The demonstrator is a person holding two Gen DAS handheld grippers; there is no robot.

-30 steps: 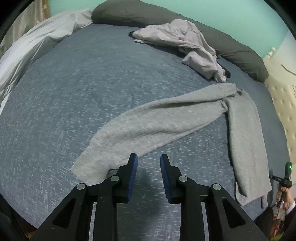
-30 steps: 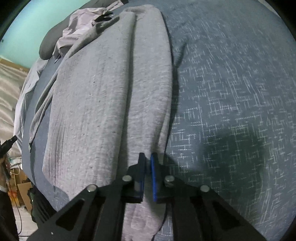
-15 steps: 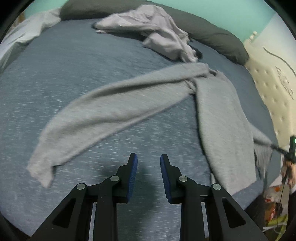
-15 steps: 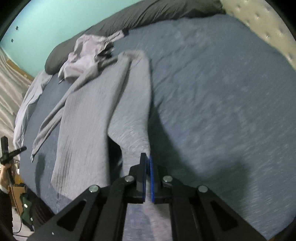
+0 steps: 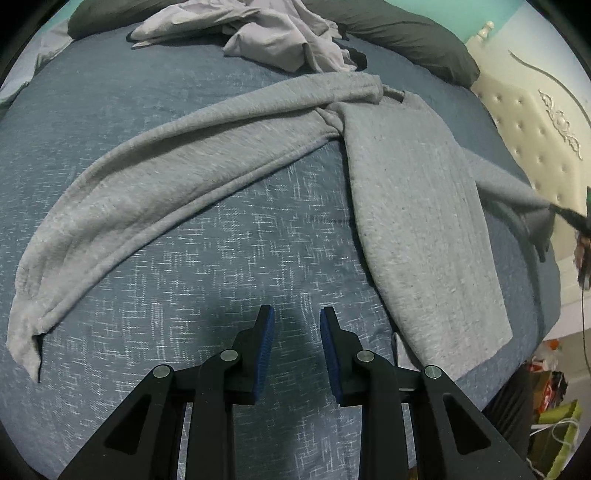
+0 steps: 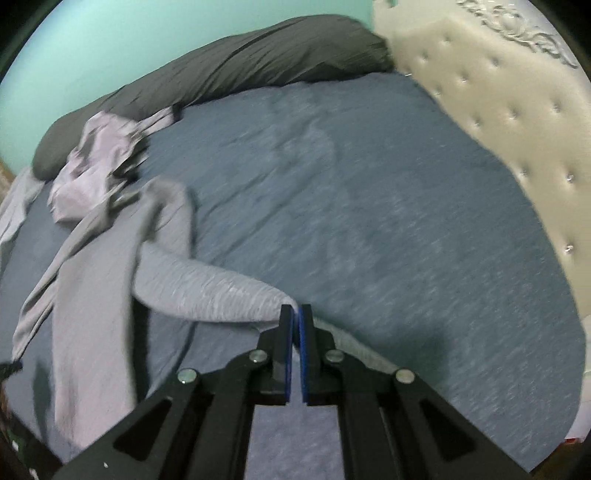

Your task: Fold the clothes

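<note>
While your left gripper [image 5: 293, 325] hangs part open and empty over the blue bedspread [image 5: 229, 258], your right gripper [image 6: 296, 325] pinches a sleeve of the grey sweater [image 5: 417, 206], which spreads across the frame's middle; a lilac garment [image 5: 273, 33] lies crumpled at the top.

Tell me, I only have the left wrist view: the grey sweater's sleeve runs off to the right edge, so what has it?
Observer: The right gripper is shut on the tip of that sleeve.
Operator: Is the sleeve lying flat on the bed?
Observer: No, it is lifted off the blue bedspread near the gripper.
Operator: What lies beyond it?
Observer: A cream tufted headboard along the bed's right side.
</note>
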